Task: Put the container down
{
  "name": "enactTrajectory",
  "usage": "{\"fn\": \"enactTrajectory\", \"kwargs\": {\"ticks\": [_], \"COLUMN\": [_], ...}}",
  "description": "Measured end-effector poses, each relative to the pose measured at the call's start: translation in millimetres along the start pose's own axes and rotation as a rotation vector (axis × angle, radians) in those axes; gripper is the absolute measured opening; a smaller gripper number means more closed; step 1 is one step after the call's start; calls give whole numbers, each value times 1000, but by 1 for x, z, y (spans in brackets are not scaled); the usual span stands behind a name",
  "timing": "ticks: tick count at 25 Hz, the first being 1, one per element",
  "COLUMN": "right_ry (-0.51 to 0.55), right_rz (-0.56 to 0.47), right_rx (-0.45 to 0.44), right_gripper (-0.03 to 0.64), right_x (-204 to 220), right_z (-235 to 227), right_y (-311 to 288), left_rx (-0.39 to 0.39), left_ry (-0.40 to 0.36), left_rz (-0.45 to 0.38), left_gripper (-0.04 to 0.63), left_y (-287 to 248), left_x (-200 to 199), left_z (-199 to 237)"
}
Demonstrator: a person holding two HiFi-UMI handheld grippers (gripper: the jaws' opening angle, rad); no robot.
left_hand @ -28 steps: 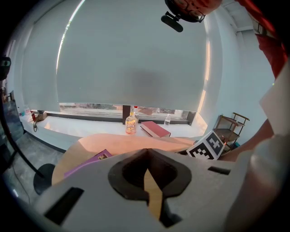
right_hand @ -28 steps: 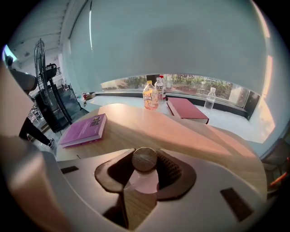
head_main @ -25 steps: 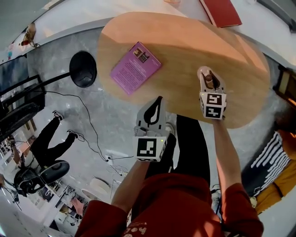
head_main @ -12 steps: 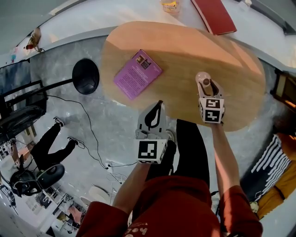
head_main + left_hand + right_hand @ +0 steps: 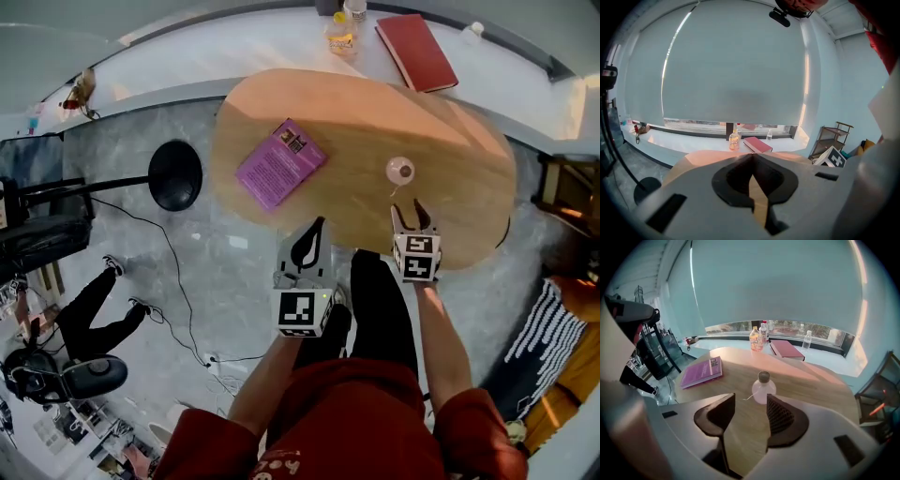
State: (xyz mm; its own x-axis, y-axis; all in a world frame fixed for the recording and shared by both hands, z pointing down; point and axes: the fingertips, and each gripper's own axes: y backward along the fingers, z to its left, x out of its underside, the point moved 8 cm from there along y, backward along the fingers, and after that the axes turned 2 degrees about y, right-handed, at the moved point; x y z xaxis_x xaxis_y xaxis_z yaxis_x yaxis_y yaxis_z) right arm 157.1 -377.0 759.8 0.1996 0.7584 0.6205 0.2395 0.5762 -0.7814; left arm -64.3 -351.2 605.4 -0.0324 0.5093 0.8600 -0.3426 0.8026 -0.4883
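Standing free on the table (image 5: 450, 141), flask (image 5: 763, 387) sits near the right gripper (image 5: 750, 399), jaws parted; a forward nudge could topple it; left gripper (image 5: 752, 157) clenched, empty.

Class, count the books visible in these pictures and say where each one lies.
2. The purple book lies on the wooden table, towards its left end. The red book lies on the white ledge beyond the table. More may be out of view.

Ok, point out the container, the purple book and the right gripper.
container (image 5: 763, 391), right gripper view, on its round body.
purple book (image 5: 279, 164), head view, middle of its cover.
right gripper (image 5: 751, 397), right gripper view, midway between its open jaw tips.
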Motion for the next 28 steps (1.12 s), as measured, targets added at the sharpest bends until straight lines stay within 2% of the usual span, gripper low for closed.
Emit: {"fn": "enactTrajectory", "kwargs": {"ticks": [17, 24, 28], "right_ry": [7, 5, 14], "right_rz": [-159, -307, -415], "right_rx": [47, 73, 102], "right_gripper": [206, 204, 204], "right_x": [22, 13, -3], "right_z": [78, 107, 116], "right_y": [173, 260, 305], "left_rx": [-5, -1, 0], "left_ry": [-24, -36, -68], "left_rz": [-114, -169, -214], "left_gripper": [6, 5, 6], "left_y": [147, 201, 228], "left_x": [8, -6, -22], "left_z": [-8, -8, -5]}}
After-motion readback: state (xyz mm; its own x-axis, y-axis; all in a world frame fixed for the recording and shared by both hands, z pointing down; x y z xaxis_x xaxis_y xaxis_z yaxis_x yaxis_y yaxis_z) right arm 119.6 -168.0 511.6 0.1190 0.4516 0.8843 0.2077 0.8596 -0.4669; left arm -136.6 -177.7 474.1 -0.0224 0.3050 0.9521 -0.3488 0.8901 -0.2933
